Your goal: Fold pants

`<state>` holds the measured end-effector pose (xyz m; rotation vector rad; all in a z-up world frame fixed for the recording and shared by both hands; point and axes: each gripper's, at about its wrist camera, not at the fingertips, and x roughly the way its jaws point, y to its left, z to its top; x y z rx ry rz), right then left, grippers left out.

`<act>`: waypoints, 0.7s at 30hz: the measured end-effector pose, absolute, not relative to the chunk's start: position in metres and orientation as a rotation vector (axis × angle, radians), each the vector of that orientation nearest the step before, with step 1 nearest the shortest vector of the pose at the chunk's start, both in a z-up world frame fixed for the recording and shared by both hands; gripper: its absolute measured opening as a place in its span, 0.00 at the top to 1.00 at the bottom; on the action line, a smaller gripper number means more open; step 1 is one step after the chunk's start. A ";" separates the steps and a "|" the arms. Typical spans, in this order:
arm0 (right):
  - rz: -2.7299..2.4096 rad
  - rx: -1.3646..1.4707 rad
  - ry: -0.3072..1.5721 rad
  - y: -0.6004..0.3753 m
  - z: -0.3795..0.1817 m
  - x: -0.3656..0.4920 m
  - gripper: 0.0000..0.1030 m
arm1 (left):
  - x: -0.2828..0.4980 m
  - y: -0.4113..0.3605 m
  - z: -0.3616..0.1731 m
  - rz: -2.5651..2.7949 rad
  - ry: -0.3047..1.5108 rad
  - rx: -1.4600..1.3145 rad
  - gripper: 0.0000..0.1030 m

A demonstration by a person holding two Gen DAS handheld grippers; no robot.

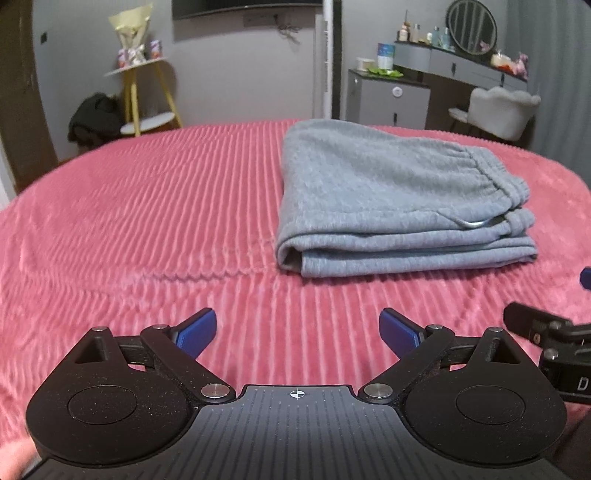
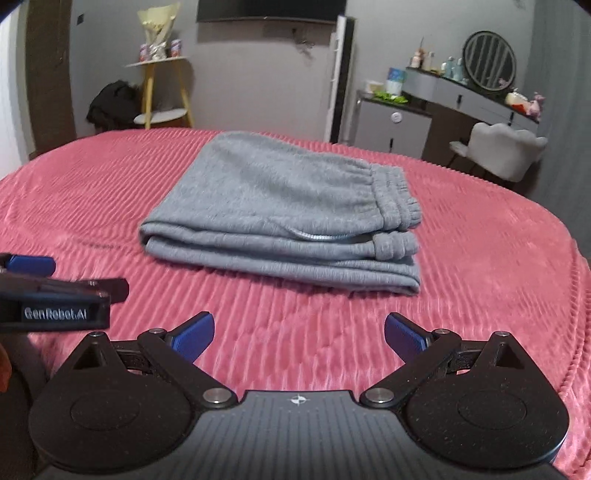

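Left wrist | pants [image 1: 388, 199] folded on bedspread [image 1: 147, 221] | left gripper [image 1: 297, 328] spread, empty

This is a bedroom in a home. A bed covered by a pink ribbed plush blanket [image 1: 147, 221] fills the lower and middle part of both views. At the upper right stands a grey dressing table [image 1: 461, 70] with a round dark-framed mirror [image 1: 471, 26] and small bottles and jars [image 1: 424, 35] on its top, and a white fluffy chair [image 1: 502, 110] just in front of it. At the upper left, a yellow-legged side stand with white round shelves [image 1: 147, 96] carries a wrapped cream paper bouquet [image 1: 131, 33]. A dark flat screen [image 2: 271, 11] hangs on the grey wall at the top centre, beside a tall white upright unit [image 2: 341, 77].
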<state>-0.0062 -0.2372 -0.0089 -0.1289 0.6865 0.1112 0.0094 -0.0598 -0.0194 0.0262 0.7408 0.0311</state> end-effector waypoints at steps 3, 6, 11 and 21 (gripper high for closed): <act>0.097 -0.120 0.667 -0.235 -0.016 0.004 0.04 | 0.018 -0.064 -0.023 0.024 0.723 0.065 0.05; 0.061 -0.117 0.663 -0.235 -0.024 0.015 0.04 | 0.026 -0.064 -0.027 -0.003 0.713 0.064 0.05; 0.052 -0.077 0.663 -0.241 -0.031 0.028 0.04 | 0.040 -0.059 -0.033 -0.027 0.698 0.018 0.05; 0.020 -0.093 0.665 -0.236 -0.044 0.042 0.04 | 0.043 -0.046 -0.041 -0.044 0.704 -0.042 0.05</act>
